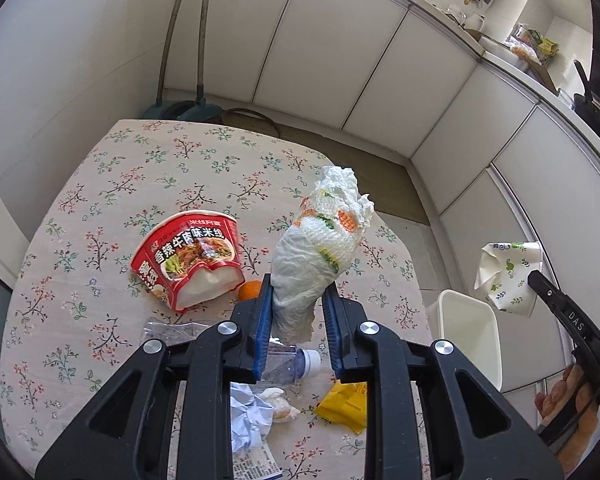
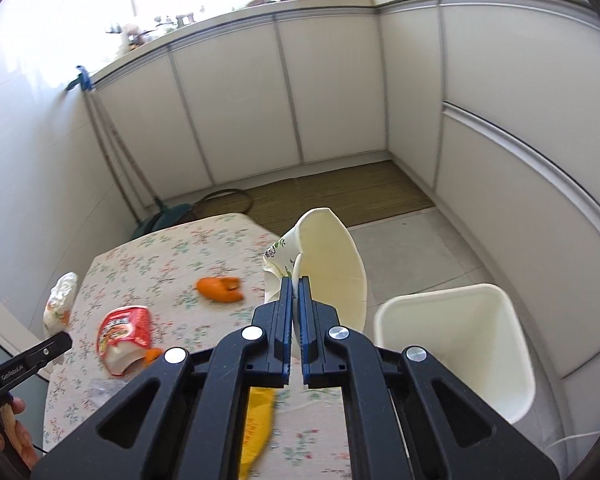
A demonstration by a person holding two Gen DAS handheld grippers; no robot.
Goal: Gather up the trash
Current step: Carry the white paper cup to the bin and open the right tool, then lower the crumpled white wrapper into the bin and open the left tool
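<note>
My left gripper (image 1: 296,300) is clamped on a crumpled paper towel (image 1: 320,252), white with orange and green print, which stands up from between the blue pads above the table (image 1: 80,200). My right gripper (image 2: 296,300) is pinched tight on the wall of a squashed paper cup (image 2: 332,264), held up off the table edge, near and to the left of the white bin (image 2: 460,344) that stands on the floor beside the table. From the left wrist the same cup (image 1: 508,276) shows at far right, above the bin (image 1: 470,336). On the flowered tablecloth lies a red noodle bowl (image 1: 188,256) tipped on its side, with a small orange piece (image 1: 249,290) touching its lower right edge. Nearer to me, under the left gripper, lie a clear plastic bottle (image 1: 296,364) with a white cap, a clear wrapper (image 1: 172,330), a wad of bluish-white paper (image 1: 248,416), a small tissue ball (image 1: 278,402) and a yellow packet (image 1: 346,404). From the right wrist a larger orange peel (image 2: 220,289) lies well out on the table (image 2: 172,256), apart from the bowl (image 2: 124,332), and the yellow packet (image 2: 256,424) runs beneath the right gripper. The towel (image 2: 60,304) shows at far left there.
</note>
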